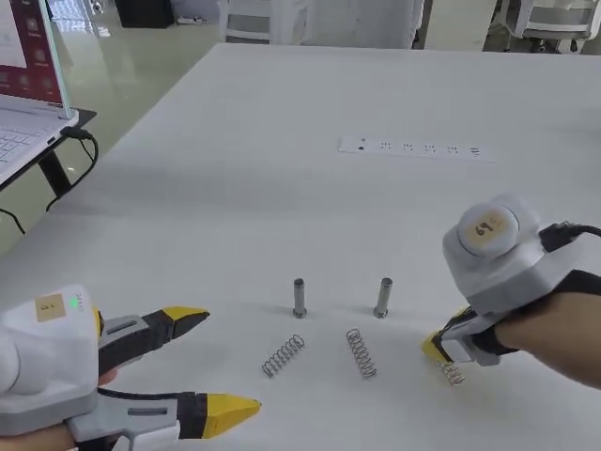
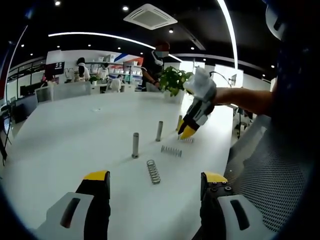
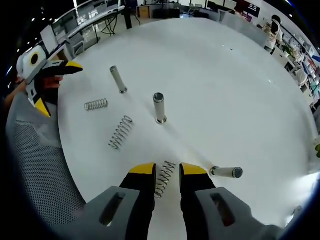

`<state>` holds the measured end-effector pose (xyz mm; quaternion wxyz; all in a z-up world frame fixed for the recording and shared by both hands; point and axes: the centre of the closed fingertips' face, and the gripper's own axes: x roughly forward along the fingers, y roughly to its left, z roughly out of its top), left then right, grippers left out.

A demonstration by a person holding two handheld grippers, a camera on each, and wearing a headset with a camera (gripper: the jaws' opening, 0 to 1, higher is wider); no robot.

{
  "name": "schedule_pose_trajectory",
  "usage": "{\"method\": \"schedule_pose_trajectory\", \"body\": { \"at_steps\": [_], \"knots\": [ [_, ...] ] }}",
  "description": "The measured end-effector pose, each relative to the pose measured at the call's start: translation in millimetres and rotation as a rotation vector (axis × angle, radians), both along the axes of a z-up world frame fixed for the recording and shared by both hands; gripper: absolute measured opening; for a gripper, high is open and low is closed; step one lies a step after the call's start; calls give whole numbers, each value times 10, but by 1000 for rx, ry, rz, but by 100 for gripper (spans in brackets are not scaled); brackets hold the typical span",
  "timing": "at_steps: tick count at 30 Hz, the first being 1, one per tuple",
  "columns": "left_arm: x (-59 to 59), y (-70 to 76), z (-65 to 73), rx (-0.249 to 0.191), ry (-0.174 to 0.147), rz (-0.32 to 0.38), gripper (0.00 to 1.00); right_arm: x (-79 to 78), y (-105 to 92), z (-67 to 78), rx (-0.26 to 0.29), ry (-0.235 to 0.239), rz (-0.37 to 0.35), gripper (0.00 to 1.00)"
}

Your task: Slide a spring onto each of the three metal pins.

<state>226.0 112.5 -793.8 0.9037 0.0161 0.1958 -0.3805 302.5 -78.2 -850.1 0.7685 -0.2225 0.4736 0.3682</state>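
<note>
Straddling a spring (image 3: 164, 179), right tongs (image 3: 162, 170), pin (image 3: 226, 172) just beside, two springs (image 3: 120, 132) (image 3: 96, 104) apart

Wide white worktable (image 1: 282, 141), power strip (image 1: 416, 147) at far side. Open laptop (image 1: 19, 85) on black stand (image 1: 54, 171) at left, cable (image 1: 87, 141) hanging. Glossy pale floor (image 1: 141, 56). Open-plan office: dark ceiling (image 2: 195, 30), air-conditioner cassette (image 2: 150, 16), curved light strips (image 2: 100, 35), potted plant (image 2: 172, 80), people (image 2: 154, 62) standing beyond.

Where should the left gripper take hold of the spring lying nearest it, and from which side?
Probably mid-length, across the coils, from above: the spring lies flat, roughly in line with the open left gripper, and that leaves both ends free for a pin.
</note>
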Motion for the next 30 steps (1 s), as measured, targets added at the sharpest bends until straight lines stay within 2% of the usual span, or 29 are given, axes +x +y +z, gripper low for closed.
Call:
{"method": "schedule_pose_trajectory", "body": {
  "at_steps": [16, 20, 30],
  "knots": [
    [-2, 4, -3, -5, 1, -1, 69, 31, -22, -101, -18, 39, -42, 13],
    [-3, 5, -6, -5, 2, -1, 69, 38, -18, -94, -19, 38, -45, 12],
    [-7, -1, -9, -3, 2, -4, 68, 19, -24, -100, -71, 15, -15, 11]
  ]
}}
